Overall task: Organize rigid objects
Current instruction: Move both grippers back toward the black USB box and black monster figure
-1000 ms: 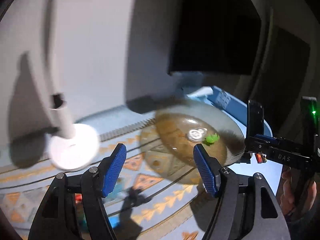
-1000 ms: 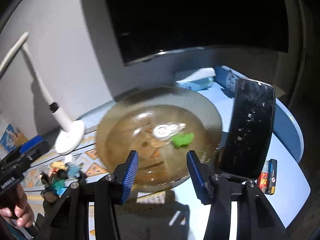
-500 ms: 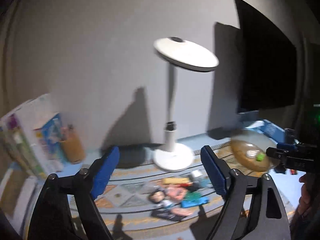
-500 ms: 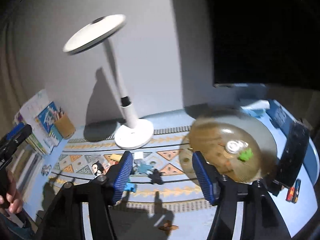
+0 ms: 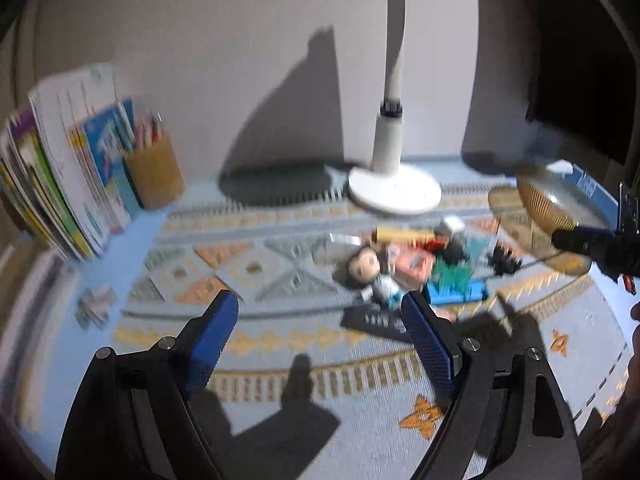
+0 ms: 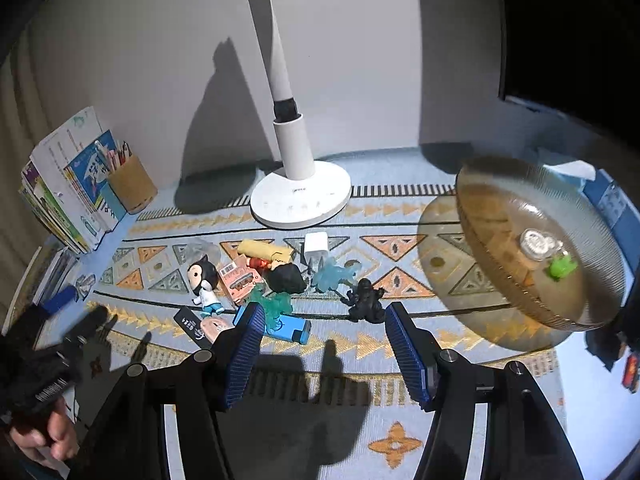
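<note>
A pile of small toys lies on the patterned mat: a black-haired doll, a pink card, a white charger cube, a black monster figure and a blue box. My right gripper hovers open just in front of the pile, with nothing between its pads. To the left of the same pile, my left gripper is open and empty above the mat. An amber glass plate at the right holds a silver piece and a green frog.
A white lamp base stands behind the pile. At the back left are a pencil cup and upright books. A hand holds the left gripper at the lower left. A dark screen fills the right wall.
Both views have swung away from the glass plate toward the toy pile on the mat. Both grippers' jaws stand wider than a second ago.
</note>
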The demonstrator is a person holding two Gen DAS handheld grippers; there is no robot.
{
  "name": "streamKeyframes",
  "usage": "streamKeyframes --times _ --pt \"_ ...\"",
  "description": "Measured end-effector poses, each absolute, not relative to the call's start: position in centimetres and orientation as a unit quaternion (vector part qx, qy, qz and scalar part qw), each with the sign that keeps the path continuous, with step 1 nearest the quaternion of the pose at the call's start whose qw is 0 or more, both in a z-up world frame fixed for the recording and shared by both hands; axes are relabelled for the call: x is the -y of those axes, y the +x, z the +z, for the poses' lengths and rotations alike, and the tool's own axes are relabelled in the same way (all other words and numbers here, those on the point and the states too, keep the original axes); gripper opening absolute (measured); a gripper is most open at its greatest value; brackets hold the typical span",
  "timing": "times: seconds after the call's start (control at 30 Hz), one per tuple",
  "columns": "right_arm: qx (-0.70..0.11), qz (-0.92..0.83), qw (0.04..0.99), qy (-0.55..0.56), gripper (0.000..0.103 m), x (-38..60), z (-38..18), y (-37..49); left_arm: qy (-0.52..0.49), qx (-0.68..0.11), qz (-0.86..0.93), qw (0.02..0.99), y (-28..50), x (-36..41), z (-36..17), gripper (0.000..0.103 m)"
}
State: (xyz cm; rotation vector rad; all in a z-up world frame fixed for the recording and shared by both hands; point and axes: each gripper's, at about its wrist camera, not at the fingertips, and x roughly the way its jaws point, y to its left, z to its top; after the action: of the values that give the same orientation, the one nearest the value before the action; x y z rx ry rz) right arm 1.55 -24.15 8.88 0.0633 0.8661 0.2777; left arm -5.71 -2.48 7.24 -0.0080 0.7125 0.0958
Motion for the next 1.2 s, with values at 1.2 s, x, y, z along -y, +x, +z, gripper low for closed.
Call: streamKeyframes --times 1.2 --pt "-0.445 0.138 0.882 0.074 0.061 26.6 2.3 4.8 -0.072 -0.462 0.055 0.882 -3.2 -1.1 0.5 0.083"
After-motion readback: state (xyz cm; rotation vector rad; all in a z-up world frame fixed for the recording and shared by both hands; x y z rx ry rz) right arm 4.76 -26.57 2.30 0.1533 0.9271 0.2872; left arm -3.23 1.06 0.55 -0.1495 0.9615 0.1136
